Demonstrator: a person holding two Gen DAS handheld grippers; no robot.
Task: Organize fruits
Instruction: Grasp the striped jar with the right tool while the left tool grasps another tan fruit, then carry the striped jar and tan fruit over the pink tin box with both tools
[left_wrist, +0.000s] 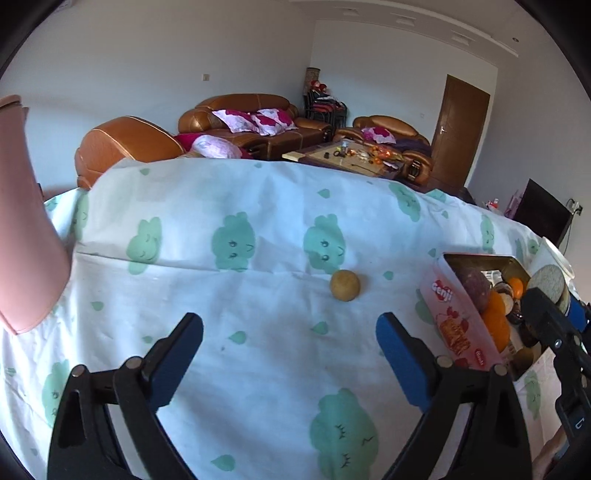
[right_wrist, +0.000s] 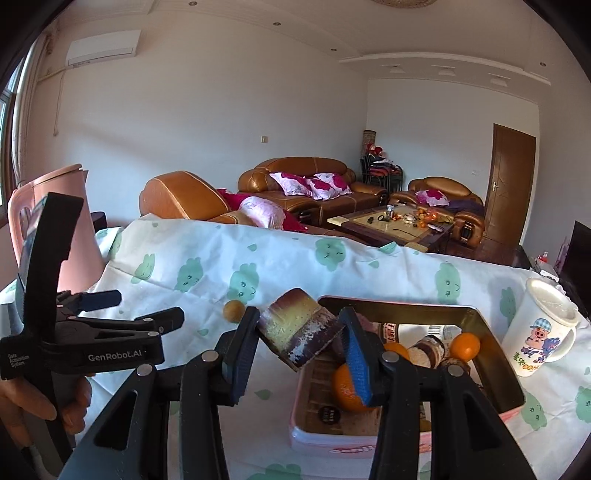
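Note:
A small yellow-brown round fruit (left_wrist: 344, 285) lies on the cloud-print cloth; it also shows in the right wrist view (right_wrist: 233, 311). A pink biscuit tin (left_wrist: 452, 321) holds oranges (right_wrist: 349, 387) and cut sugarcane pieces (right_wrist: 424, 349). My left gripper (left_wrist: 290, 354) is open and empty, hovering just short of the round fruit. My right gripper (right_wrist: 299, 345) is shut on a purple-and-yellow sugarcane piece (right_wrist: 297, 330), held above the tin's (right_wrist: 495, 354) left end.
A white cartoon mug (right_wrist: 541, 326) stands right of the tin. A pink chair back (left_wrist: 22, 229) rises at the table's left edge. The left gripper body (right_wrist: 85, 347) and the hand holding it sit left of my right gripper. Sofas and a coffee table lie beyond.

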